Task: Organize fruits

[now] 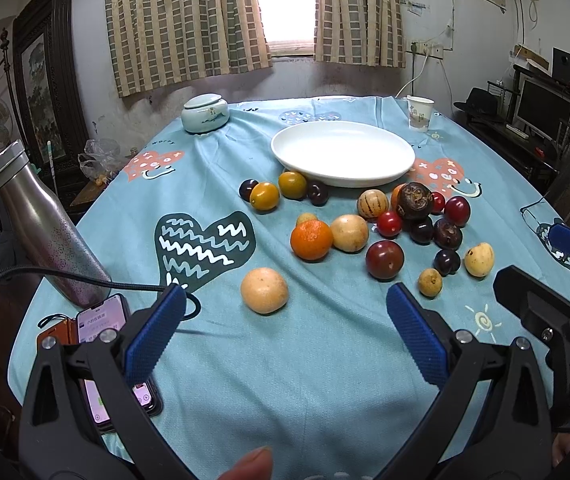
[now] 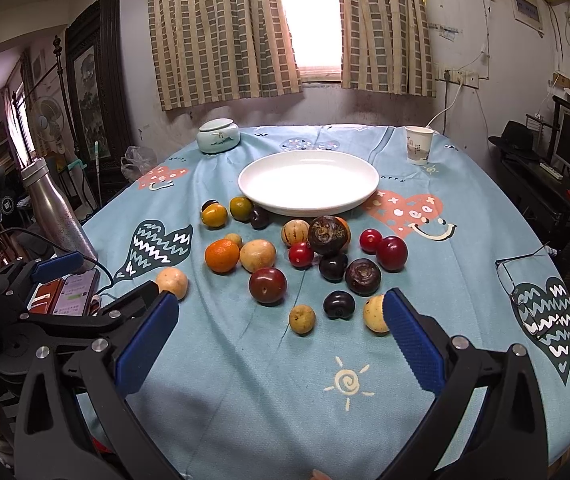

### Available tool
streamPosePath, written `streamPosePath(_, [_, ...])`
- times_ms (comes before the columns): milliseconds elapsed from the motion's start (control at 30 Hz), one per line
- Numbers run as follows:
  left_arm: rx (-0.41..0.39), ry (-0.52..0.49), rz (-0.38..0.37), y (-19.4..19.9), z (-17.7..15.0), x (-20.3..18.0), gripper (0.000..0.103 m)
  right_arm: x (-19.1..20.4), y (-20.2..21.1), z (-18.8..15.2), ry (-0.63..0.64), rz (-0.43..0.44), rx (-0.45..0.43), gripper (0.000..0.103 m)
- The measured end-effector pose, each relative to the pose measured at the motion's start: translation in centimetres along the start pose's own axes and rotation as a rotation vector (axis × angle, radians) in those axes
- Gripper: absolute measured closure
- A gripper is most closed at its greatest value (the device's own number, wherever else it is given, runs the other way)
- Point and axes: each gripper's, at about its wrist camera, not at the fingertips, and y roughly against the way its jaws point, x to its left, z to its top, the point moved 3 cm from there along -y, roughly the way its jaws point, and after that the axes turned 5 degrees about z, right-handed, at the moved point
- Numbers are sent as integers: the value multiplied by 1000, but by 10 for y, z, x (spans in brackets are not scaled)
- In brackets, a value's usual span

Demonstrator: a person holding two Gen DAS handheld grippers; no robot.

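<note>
The left tongs [image 1: 285, 304] gape wide with nothing between the blue pads, hovering low over the blue printed tabletop [image 1: 213, 380] just short of a tan round fruit [image 1: 264, 290]. The right tongs [image 2: 281, 312] are spread just as wide and also hold nothing; their right pad overlaps a pale yellow fruit [image 2: 373, 313] in view, though whether it touches I cannot tell. Judging by the layout, sorting has not begun: the white plate [image 2: 309, 182] at the far middle is bare, and every fruit lies loose in front of it. From left to right these include two yellow-orange fruits, an orange mandarin [image 1: 311, 240], a striped melon-like fruit [image 1: 372, 202], red cherry tomatoes, dark plums and brown rough-skinned ones. All are left to move.
</note>
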Motion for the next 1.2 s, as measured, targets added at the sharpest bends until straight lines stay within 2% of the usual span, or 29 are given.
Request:
streamPosePath(767, [-11,-20,-17,-3,-9,0,2,3,-3,-1,-11,4,14,1])
streamPosePath(900, [-12,-45,-17,-16,-20,4,2,-7,-21,-11,-8,11,92,1])
streamPosePath(1000, [24,-55,-57,-28,-30,7,2,-17,-35,-24,-28,8,156,1])
streamPosePath(1100, [58,-74,-85,-42,-38,9,2,-29,-43,-37,-72,49,188,1])
streamPosePath(1200, [84,-72,-105,-55,-38,15,2,-44,-46,-43,-110,31,195,1])
